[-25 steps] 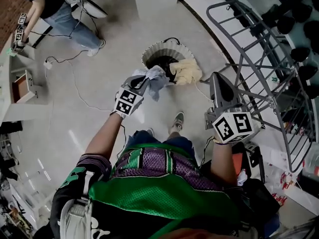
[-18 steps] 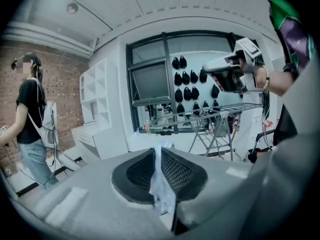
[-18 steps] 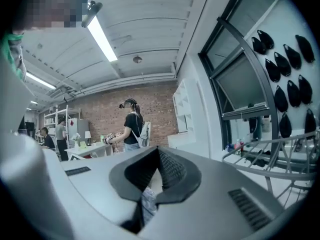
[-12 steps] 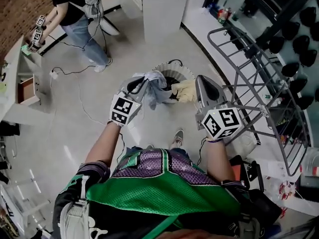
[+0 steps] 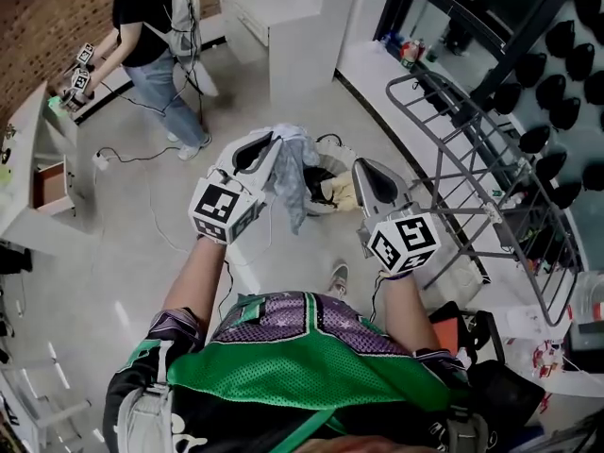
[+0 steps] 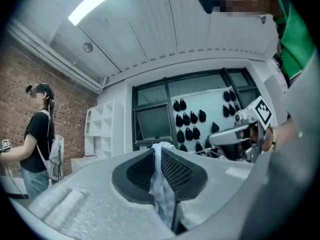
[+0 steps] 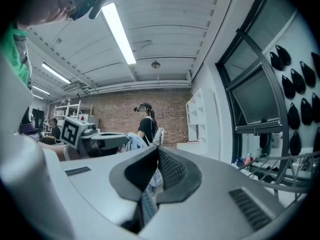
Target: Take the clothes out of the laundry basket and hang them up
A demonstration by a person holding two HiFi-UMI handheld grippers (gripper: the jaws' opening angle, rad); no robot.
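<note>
My left gripper (image 5: 267, 149) is shut on a pale blue-grey garment (image 5: 293, 172), which hangs from its jaws above the round laundry basket (image 5: 337, 148). In the left gripper view the cloth (image 6: 161, 184) is pinched between the dark pads (image 6: 176, 170) of the left gripper (image 6: 156, 150). A cream cloth (image 5: 343, 192) lies over the basket's rim. My right gripper (image 5: 363, 172) is shut with nothing in it, just right of the garment. From the right gripper (image 7: 157, 152) view, the left gripper (image 7: 102, 140) and the garment (image 7: 131, 142) show to the left.
A grey metal drying rack (image 5: 475, 161) stands at the right. Another person (image 5: 156, 36) with grippers works at a bench at the back left. A white shelf unit (image 5: 283, 17) stands behind the basket. Cables (image 5: 151, 149) trail over the floor.
Both grippers have risen, and the garment has come up from the basket's rim and now hangs free. The right gripper has moved in closer to the left one.
</note>
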